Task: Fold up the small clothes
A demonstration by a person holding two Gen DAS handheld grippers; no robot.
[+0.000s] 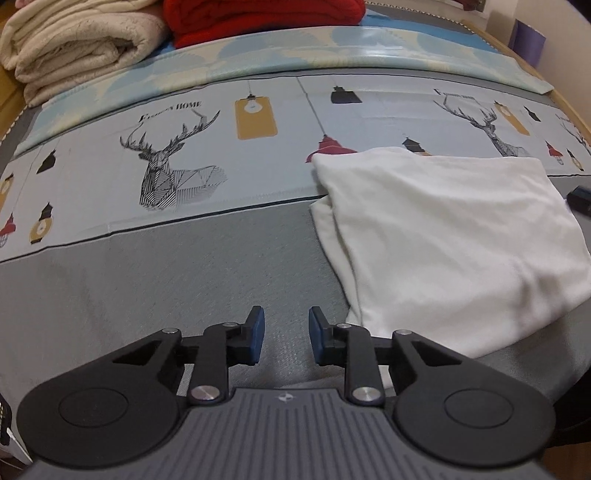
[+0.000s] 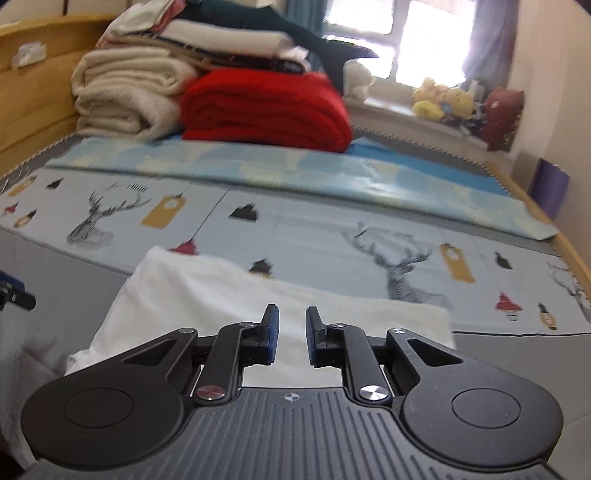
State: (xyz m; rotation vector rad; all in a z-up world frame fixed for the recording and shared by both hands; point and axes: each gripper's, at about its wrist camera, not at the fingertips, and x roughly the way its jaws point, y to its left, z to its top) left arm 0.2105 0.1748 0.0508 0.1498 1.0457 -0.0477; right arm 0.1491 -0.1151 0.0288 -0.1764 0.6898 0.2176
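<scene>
Covering the bed (image 1: 155, 295): grey sheet, deer-print mat (image 1: 221, 155).

Wooden-framed bed (image 2: 33, 122) under a deer-print sheet (image 1: 221, 177), bright window (image 2: 399, 33) beyond, pale wall (image 2: 554, 74).

White cloth (image 1: 443, 236), folded, on the bed.
It lies flat as a rough rectangle, soft creases across its top, a lower layer peeking out along one edge. It rests half on the grey sheet, half on the deer-print strip, just ahead of me.
</scene>
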